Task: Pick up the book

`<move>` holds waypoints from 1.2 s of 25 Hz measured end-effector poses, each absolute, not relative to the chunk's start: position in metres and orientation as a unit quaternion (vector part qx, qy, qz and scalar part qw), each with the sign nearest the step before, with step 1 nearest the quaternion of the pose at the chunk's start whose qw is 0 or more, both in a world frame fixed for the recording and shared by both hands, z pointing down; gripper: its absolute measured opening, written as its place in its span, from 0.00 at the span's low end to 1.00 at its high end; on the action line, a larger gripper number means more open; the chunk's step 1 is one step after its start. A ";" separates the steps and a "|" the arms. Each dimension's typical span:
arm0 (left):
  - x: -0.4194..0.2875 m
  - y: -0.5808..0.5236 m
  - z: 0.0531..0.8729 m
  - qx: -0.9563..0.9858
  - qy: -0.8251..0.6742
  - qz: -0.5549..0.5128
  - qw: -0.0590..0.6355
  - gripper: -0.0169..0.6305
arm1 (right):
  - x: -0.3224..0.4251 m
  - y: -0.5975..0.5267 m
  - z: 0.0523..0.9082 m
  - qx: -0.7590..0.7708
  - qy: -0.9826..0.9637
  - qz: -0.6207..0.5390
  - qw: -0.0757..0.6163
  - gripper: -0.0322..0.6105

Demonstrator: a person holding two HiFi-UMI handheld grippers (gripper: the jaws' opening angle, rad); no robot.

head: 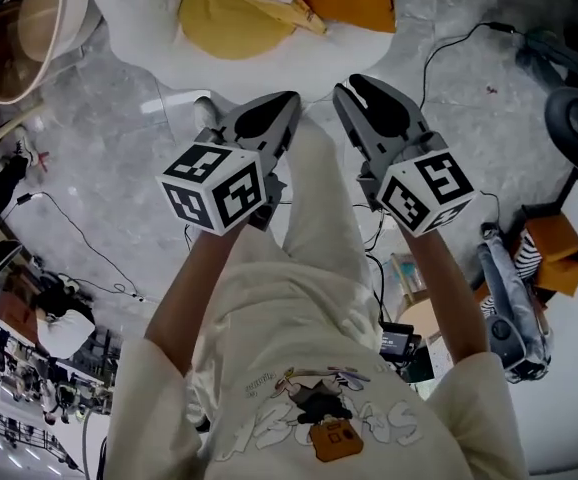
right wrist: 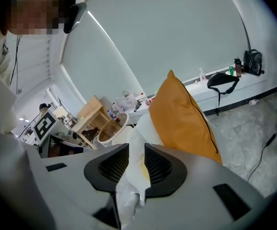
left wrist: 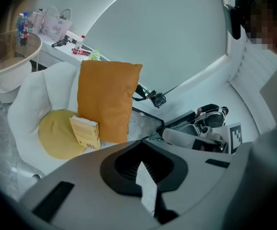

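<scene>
No word can be read clearly anywhere. The shirt carries large pale block letters across the chest around a cartoon figure. They are too stretched to spell out, and a small slanted script line above them is also illegible. Black-and-white square patterns, signs rather than letters, cover the left cube on the left gripper and the right cube on the right gripper. The left gripper view shows one such marker at its right edge. The right gripper view shows another at its left. The book has faint lines of print and a dark code patch near a lower corner, all too small to read
</scene>
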State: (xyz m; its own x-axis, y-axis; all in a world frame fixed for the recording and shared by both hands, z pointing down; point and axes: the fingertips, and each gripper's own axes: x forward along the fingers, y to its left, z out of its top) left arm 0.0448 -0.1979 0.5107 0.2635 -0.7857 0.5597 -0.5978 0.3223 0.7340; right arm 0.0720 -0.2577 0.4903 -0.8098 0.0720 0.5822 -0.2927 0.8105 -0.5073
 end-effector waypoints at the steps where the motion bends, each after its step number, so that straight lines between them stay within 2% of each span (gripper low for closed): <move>1: 0.043 -0.198 0.515 0.571 -0.604 -0.089 0.549 0.04 | 0.070 -0.258 0.496 0.056 -0.901 0.301 0.306 0.21; 8: 0.028 -0.205 0.551 0.539 -0.629 -0.109 0.550 0.04 | 0.052 -0.268 0.535 0.021 -0.903 0.276 0.329 0.28; 15: 0.017 -0.215 0.599 0.515 -0.637 -0.117 0.562 0.04 | 0.031 -0.283 0.588 -0.005 -0.903 0.254 0.347 0.32; 22: 0.009 -0.216 0.650 0.499 -0.638 -0.120 0.574 0.04 | 0.010 -0.288 0.633 -0.030 -0.905 0.226 0.360 0.43; 30: 0.003 -0.216 0.684 0.484 -0.643 -0.132 0.579 0.04 | 0.005 -0.284 0.675 -0.052 -0.904 0.196 0.377 0.49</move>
